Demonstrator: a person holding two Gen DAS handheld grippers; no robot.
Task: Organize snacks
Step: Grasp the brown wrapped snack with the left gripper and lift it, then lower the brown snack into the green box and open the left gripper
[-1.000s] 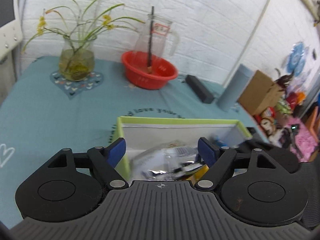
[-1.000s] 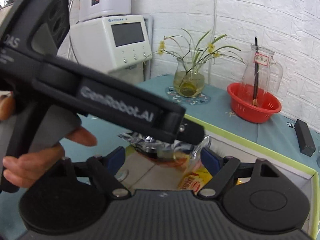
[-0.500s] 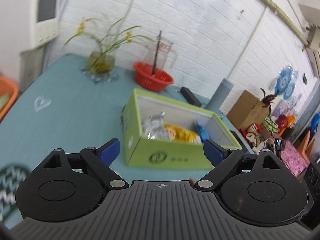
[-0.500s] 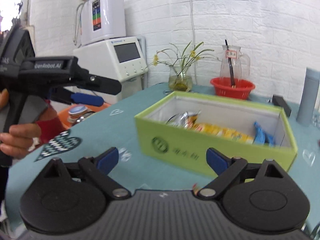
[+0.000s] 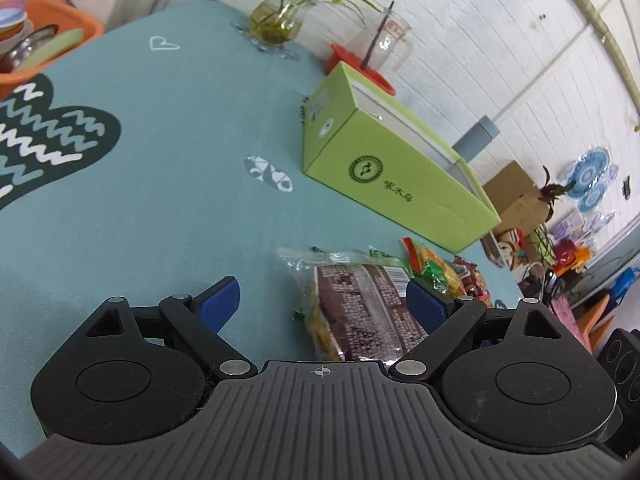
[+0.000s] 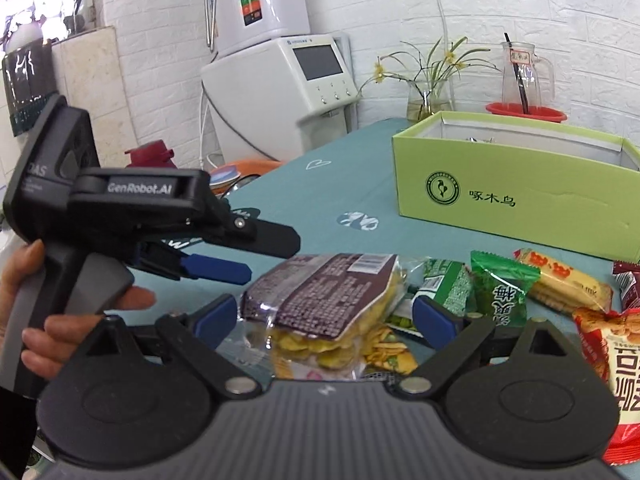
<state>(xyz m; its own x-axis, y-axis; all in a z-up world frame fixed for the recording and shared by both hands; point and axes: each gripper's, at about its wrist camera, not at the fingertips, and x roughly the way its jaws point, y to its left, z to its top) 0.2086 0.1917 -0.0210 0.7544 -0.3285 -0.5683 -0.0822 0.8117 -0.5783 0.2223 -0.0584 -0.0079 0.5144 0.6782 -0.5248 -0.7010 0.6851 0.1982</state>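
Note:
A green cardboard box (image 5: pixel 400 168) stands open on the teal table; it also shows in the right wrist view (image 6: pixel 516 196). A pile of snack packets lies in front of it. A brown-labelled packet of yellow crisps (image 5: pixel 360 312) lies between the open fingers of my left gripper (image 5: pixel 322 300). The same packet (image 6: pixel 320 296) lies between the open fingers of my right gripper (image 6: pixel 326 318). Green packets (image 6: pixel 500 292), an orange cracker packet (image 6: pixel 560 280) and a red bag (image 6: pixel 616 356) lie to its right. The left gripper body (image 6: pixel 120 216) shows at the left, held by a hand.
A vase of flowers (image 5: pixel 276 20), a red bowl (image 6: pixel 526 112) with a glass jug (image 5: pixel 384 44) and a grey bottle (image 5: pixel 476 136) stand behind the box. An orange basin of dishes (image 5: pixel 36 36) and a white appliance (image 6: pixel 280 92) are off the table's left.
Both grippers have pulled back from the box and dropped low over the snack pile at the table's near edge. A second ago the left gripper was over the box with a silver packet.

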